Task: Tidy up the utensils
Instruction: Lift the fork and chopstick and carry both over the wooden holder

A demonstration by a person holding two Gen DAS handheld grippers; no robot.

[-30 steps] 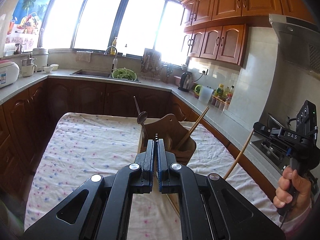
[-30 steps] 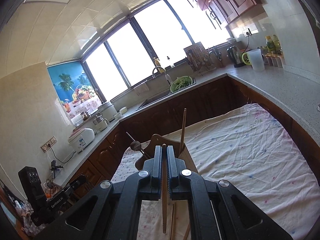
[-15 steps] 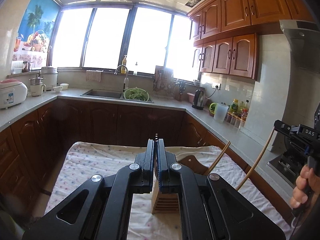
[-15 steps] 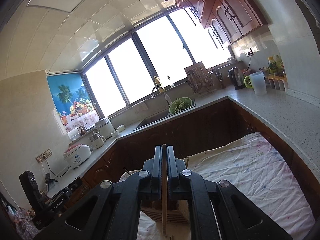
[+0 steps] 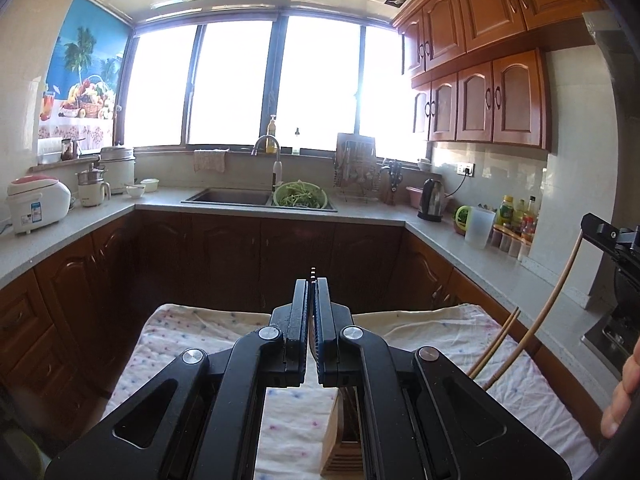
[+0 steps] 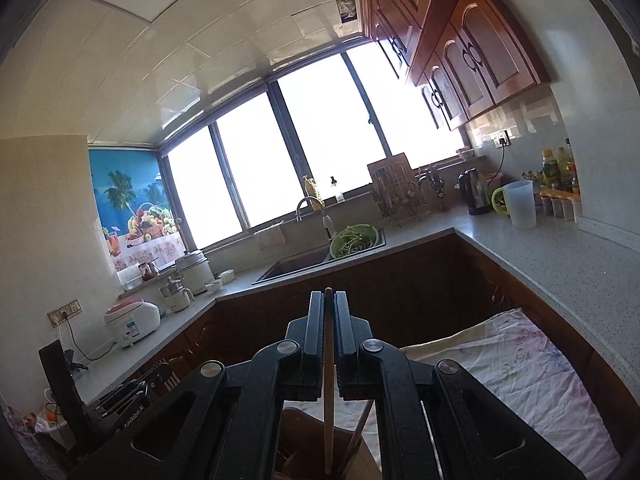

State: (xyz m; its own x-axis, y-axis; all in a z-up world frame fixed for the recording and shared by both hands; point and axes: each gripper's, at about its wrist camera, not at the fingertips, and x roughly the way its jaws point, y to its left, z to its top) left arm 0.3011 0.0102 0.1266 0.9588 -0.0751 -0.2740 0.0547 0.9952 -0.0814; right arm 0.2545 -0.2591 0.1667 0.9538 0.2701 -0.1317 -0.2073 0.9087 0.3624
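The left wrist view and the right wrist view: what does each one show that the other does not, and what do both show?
Only the left wrist view shows the person's hand at its right edge and the left gripper shut on something thin and dark.

Only the right wrist view shows the right gripper shut on a wooden chopstick from the front.

Both show the wooden holder, the dotted cloth, the sink and the green colander.
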